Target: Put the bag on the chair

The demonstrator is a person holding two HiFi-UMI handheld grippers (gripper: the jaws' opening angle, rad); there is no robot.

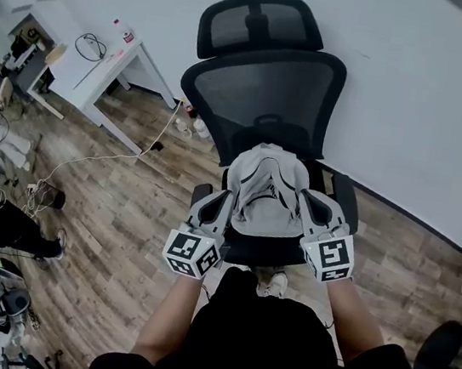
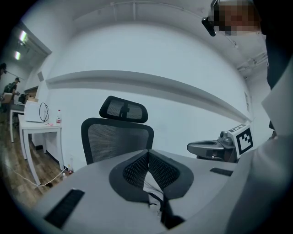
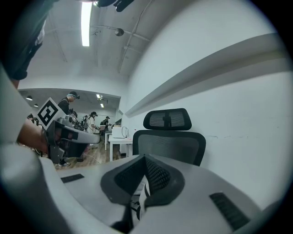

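A black mesh office chair [image 1: 265, 98] with a headrest stands against the white wall, facing me. A grey and white bag [image 1: 268, 198] hangs over its seat, held between both grippers. My left gripper [image 1: 226, 204] is shut on the bag's left side, and my right gripper [image 1: 308, 206] is shut on its right side. In the left gripper view the left gripper [image 2: 149, 171] pinches pale bag fabric [image 2: 153, 192], with the chair [image 2: 116, 141] beyond. In the right gripper view the right gripper [image 3: 145, 176] clamps a strip of the bag [image 3: 139, 199] in front of the chair [image 3: 169, 141]. The bag hides most of the seat.
A white desk [image 1: 101, 74] with a bottle and cables stands back left, and a cable [image 1: 106, 156] trails across the wooden floor. People and gear crowd the far left edge. Another dark chair [image 1: 444, 344] stands at the right. The wall lies close behind the chair.
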